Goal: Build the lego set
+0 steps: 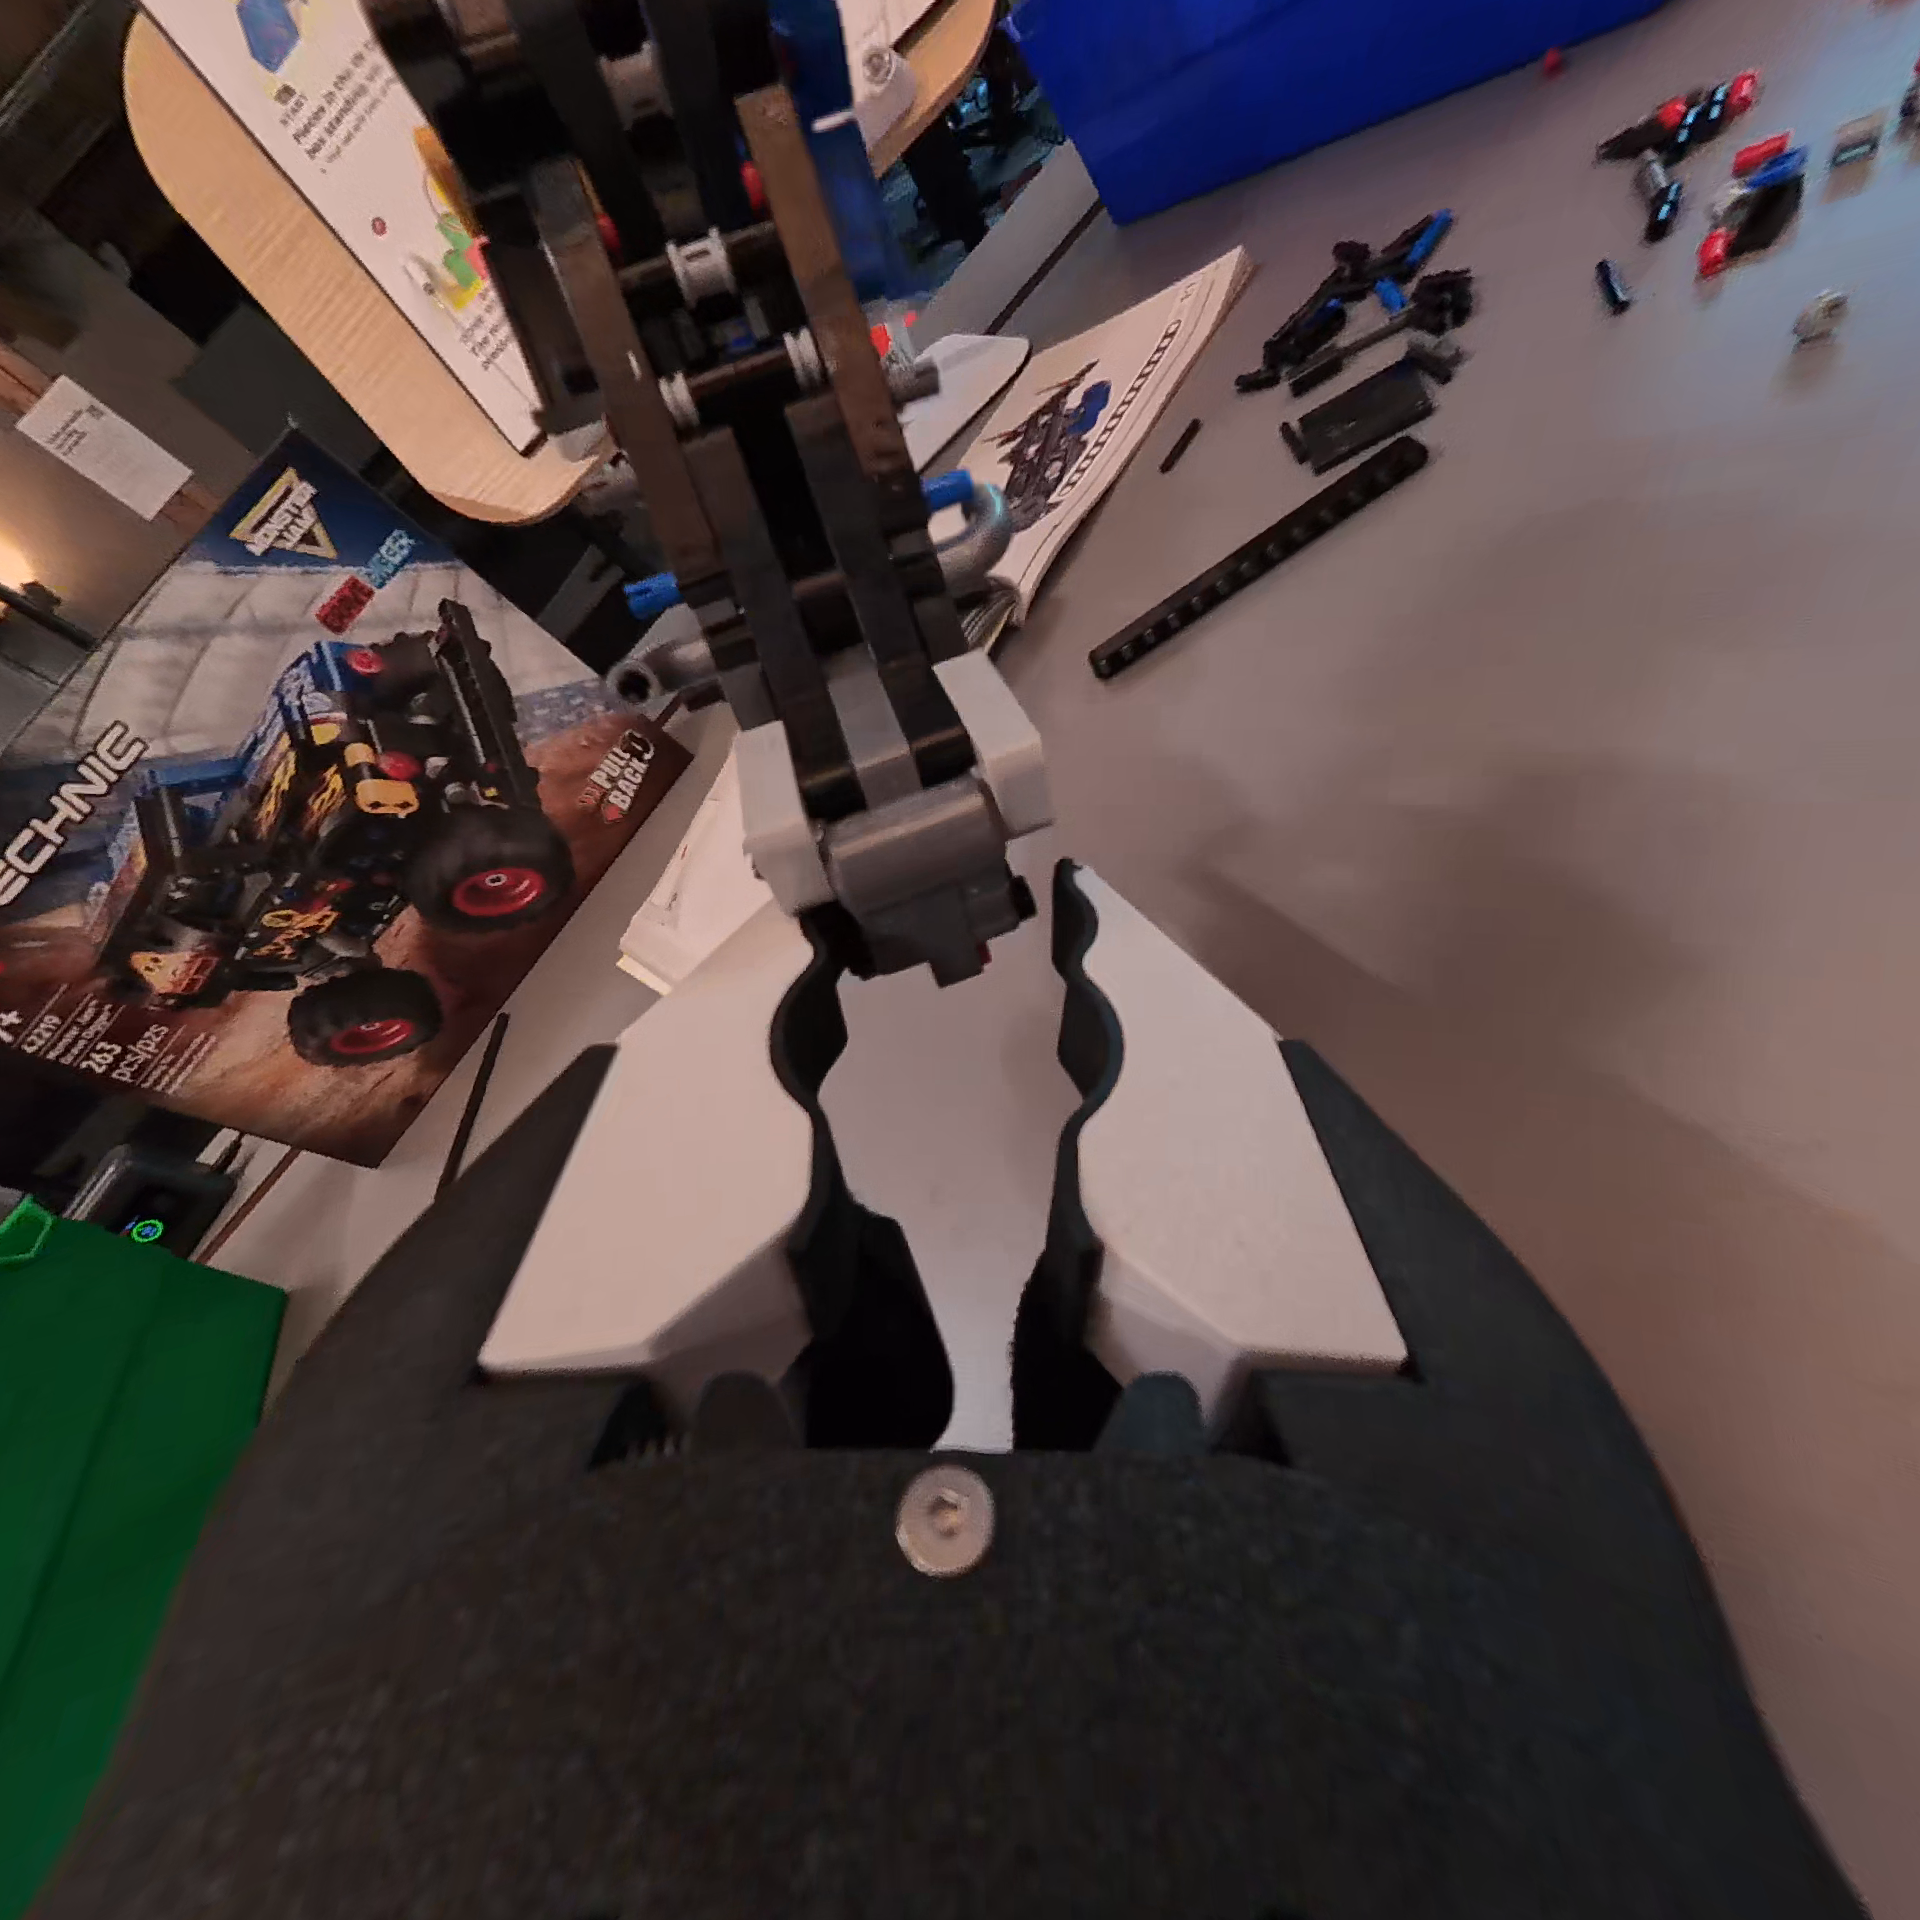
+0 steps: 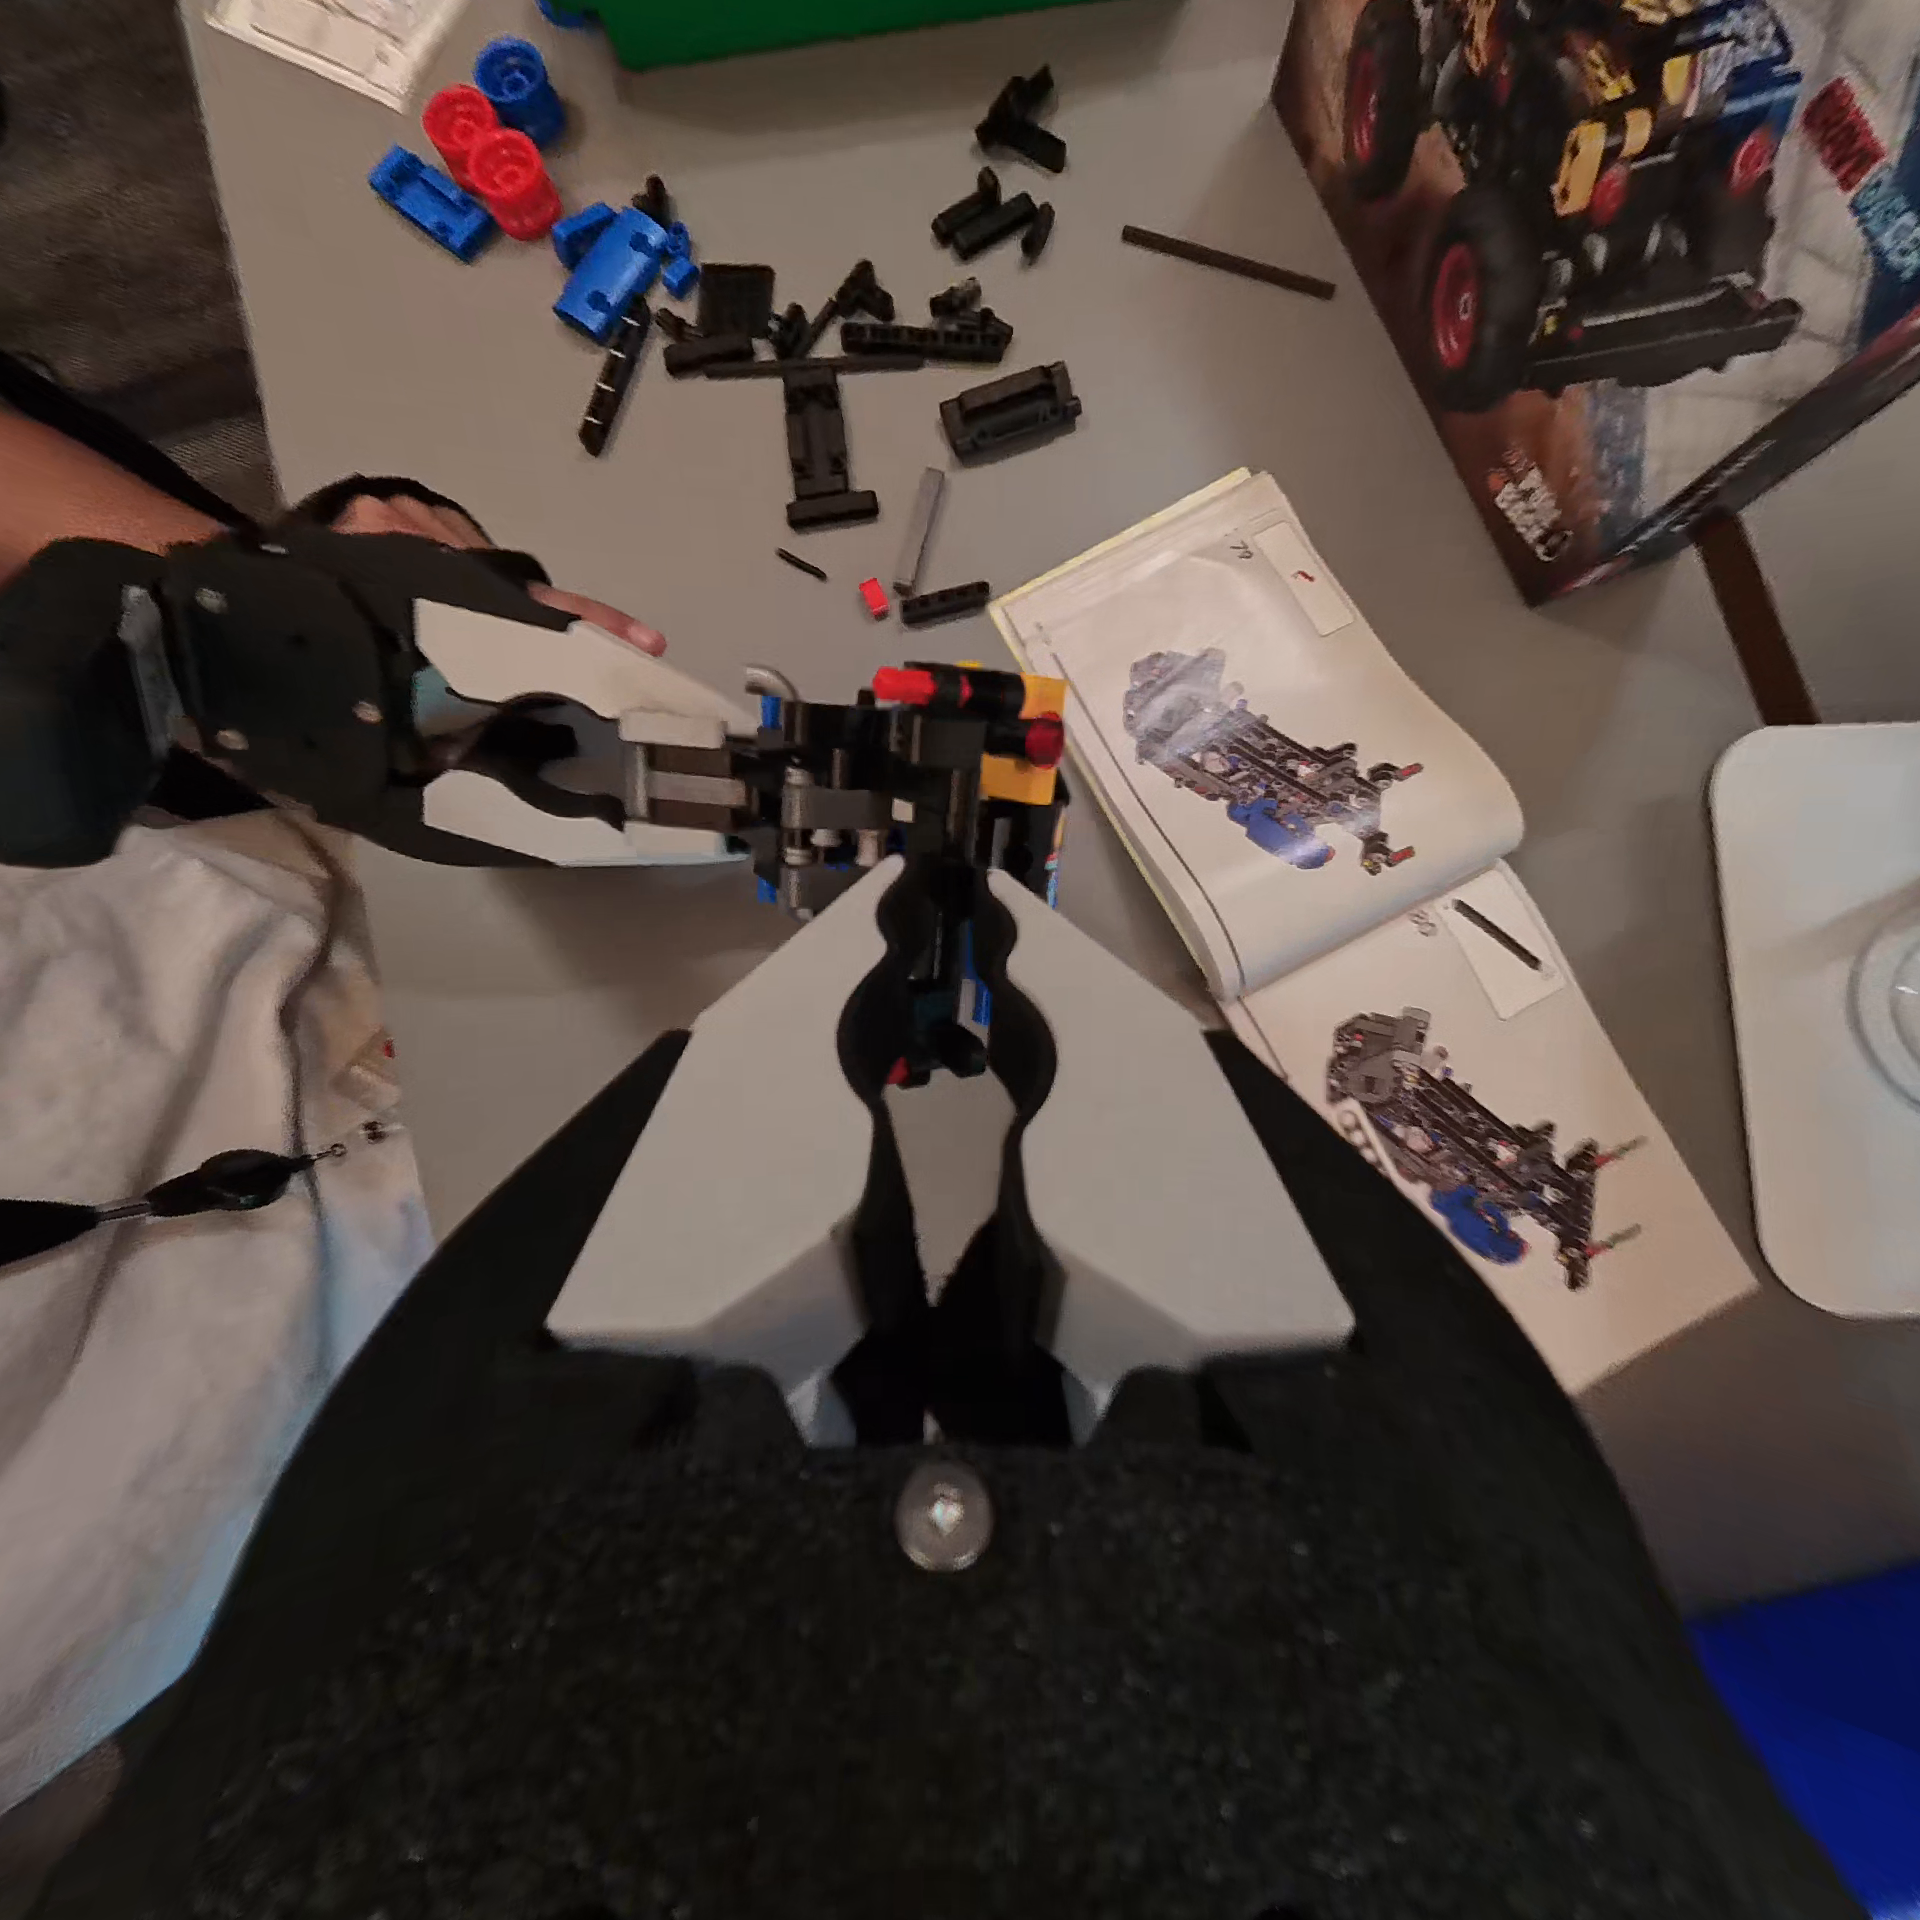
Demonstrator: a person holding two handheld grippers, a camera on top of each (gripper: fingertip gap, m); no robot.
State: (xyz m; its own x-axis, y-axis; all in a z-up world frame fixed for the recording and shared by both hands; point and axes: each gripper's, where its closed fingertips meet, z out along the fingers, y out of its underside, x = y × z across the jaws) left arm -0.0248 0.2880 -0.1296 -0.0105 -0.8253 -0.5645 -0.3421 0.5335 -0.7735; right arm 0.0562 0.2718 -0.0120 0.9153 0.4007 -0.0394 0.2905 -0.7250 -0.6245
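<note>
**Two claws on one half-built truck frame**

The set's box (image 2: 1621, 260) lies flat on the grey bench (image 2: 1299, 416), its lid printed with a picture of a black, yellow and blue monster truck on red wheels, brand marks and other lettering around it. An open instruction booklet (image 2: 1351, 883) lies beside it, showing two drawings of the chassis with small part call-outs. A printed sheet on a cardboard panel (image 1: 343, 197) stands behind the box in the left wrist view.

The part-built frame (image 2: 914, 758), mostly black beams with grey, blue, red and yellow pieces, is held above the bench between the two claws. The left claw (image 1: 935, 914) stands partly open, its tips against the grey block at the frame's near end; in the right wrist view its white fingers (image 2: 644, 831) flank that end, with a person's gloved hand (image 2: 343, 582) behind it. The right claw (image 2: 940, 883) is nearly closed, its tips pinched on a black upright piece of the frame, part of which runs back between the black pads.

Loose pieces lie spread on the bench: red and blue wheel hubs (image 2: 499, 145), blue bricks, black beams (image 2: 831, 343) and a long black axle (image 2: 1226, 262). A long black beam with holes (image 1: 1257, 556) lies near the booklet in the left wrist view.
</note>
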